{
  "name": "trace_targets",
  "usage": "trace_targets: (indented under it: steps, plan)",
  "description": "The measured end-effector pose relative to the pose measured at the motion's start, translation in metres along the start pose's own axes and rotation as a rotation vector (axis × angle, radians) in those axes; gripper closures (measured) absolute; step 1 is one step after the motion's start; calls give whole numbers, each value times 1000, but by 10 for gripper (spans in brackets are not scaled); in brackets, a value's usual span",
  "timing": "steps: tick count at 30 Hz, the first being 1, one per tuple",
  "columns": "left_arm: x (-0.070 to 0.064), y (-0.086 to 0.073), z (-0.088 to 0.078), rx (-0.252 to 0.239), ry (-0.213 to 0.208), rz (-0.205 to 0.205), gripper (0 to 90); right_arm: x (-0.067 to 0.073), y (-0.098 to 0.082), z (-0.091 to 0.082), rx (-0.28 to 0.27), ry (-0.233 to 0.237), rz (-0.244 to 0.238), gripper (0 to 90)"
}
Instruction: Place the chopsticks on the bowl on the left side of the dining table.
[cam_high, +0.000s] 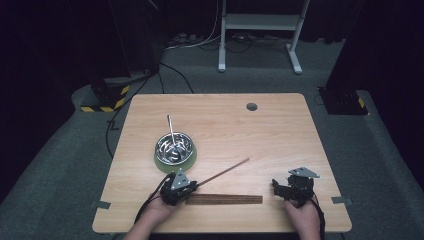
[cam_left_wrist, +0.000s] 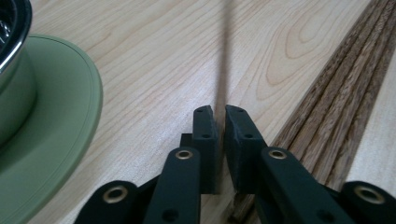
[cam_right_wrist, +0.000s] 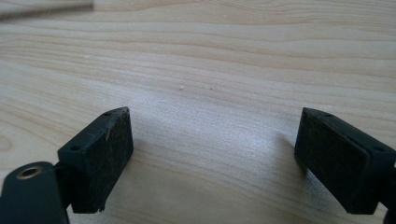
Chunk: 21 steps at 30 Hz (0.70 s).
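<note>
The left tool (cam_high: 192, 184) is clenched on the near end of a thin wooden stick (cam_high: 225, 171); in the left gripper view the stick (cam_left_wrist: 223, 74) runs straight out from between the closed jaws, blurred, over the table (cam_left_wrist: 154, 56). The stick's far end points up and away from the tool, toward the table's middle. Just to the tool's right lies a grooved wooden strip (cam_high: 225, 199), seen in the left gripper view as a dark ribbed band (cam_left_wrist: 336, 93). Ahead and to the tool's left sits a steel bowl (cam_high: 174, 146) on a green saucer (cam_left_wrist: 60, 135), with a metal rod (cam_high: 171, 127) leaning in it.

The right tool (cam_high: 286, 186) is released, jaws standing wide over bare table (cam_right_wrist: 210, 84), well apart from the stick.

The step in hand looks like the pickup of the stick, grip just made. The next move probably calls for lifting it clear of the strip without letting the thin stick pivot in the pads, then carrying it, perhaps to the bowl. That goal is a guess.
</note>
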<state>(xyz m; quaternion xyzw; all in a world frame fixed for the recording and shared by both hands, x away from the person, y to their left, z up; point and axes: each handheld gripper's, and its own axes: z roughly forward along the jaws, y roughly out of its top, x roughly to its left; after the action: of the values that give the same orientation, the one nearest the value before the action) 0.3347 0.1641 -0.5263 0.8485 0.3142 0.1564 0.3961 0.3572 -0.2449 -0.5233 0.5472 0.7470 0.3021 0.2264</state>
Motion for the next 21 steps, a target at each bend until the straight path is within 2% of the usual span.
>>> trace_targets:
  steps: [5, 9, 11, 13, 16, 17, 20, 21]
  plan:
    - [3, 0, -1, 1, -16, -24, 832, -1, 0, 0, 1, 12, -8, 113]
    - [2, -1, -2, 3, -8, -28, 833, -1, -1, 1, -15, 8, -6, 112]
    - [3, -2, -5, -13, -5, -27, 833, -1, -1, 1, -16, 8, -10, 112]
    - [5, -4, -8, -36, -7, -43, 833, 0, 0, 0, 1, 21, -14, 113]
    - [7, -6, -13, -53, -12, -56, 833, 0, -1, 0, -11, 15, -14, 113]
    - [8, -8, -16, -73, -9, -69, 833, 0, -1, 0, -10, 18, -18, 113]
    - [11, -9, -19, -84, 0, -79, 833, 1, -1, 1, -18, 17, -22, 113]
    - [13, -10, -21, -94, 3, -103, 833, 1, -1, 0, -15, 21, -21, 113]
